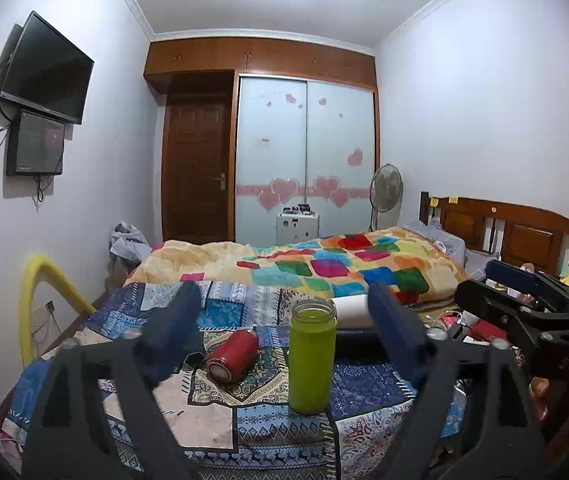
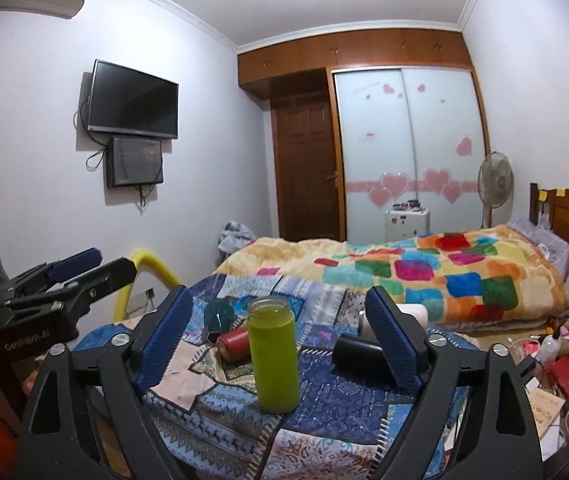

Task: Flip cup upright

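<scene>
A lime-green cup (image 1: 311, 356) stands upright, mouth up, on the patchwork cloth (image 1: 364, 388). It also shows in the right wrist view (image 2: 273, 354). A red cup (image 1: 233, 356) lies on its side just left of and behind it, seen again in the right wrist view (image 2: 235, 343). My left gripper (image 1: 284, 332) is open and empty, its blue fingers either side of the cups and nearer the camera. My right gripper (image 2: 280, 340) is open and empty, likewise framing the green cup. Each gripper shows at the edge of the other view.
A black cylinder (image 2: 358, 354) and a white cylinder (image 2: 412, 314) lie on the cloth to the right. A teal object (image 2: 220, 314) lies behind the red cup. A bed with a colourful blanket (image 1: 344, 264) stands behind. Clutter (image 2: 564, 368) fills the right side.
</scene>
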`<state>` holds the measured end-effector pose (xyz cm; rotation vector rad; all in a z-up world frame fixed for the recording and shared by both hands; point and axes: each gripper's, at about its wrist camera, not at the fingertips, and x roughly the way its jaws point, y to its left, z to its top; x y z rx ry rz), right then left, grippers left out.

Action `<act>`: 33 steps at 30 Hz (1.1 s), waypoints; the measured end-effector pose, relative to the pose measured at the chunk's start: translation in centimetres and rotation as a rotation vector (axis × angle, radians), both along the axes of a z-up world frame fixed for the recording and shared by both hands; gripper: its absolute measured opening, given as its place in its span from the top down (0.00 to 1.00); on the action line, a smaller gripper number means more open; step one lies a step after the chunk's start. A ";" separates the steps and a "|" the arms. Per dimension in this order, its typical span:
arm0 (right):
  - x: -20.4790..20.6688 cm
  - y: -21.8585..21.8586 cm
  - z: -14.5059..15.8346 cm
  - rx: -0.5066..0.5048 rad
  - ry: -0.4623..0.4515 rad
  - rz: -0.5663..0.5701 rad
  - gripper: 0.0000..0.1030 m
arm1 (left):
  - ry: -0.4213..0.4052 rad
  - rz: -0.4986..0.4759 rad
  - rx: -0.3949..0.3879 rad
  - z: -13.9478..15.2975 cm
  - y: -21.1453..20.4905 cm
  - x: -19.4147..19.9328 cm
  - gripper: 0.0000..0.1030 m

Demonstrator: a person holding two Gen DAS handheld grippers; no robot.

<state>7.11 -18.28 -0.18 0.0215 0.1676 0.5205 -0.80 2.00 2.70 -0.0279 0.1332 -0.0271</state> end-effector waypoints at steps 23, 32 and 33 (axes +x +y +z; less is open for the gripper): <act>-2.3 -0.7 -0.3 0.019 -0.029 -0.076 0.00 | -0.037 0.044 0.025 -0.5 -0.8 -1.9 0.00; -2.5 -0.8 -0.3 0.020 -0.027 -0.080 0.00 | -0.026 0.033 0.036 -0.6 -1.1 -1.8 0.00; -2.5 -0.8 -0.2 0.021 -0.028 -0.081 0.00 | -0.026 0.033 0.035 -0.6 -1.1 -1.7 0.00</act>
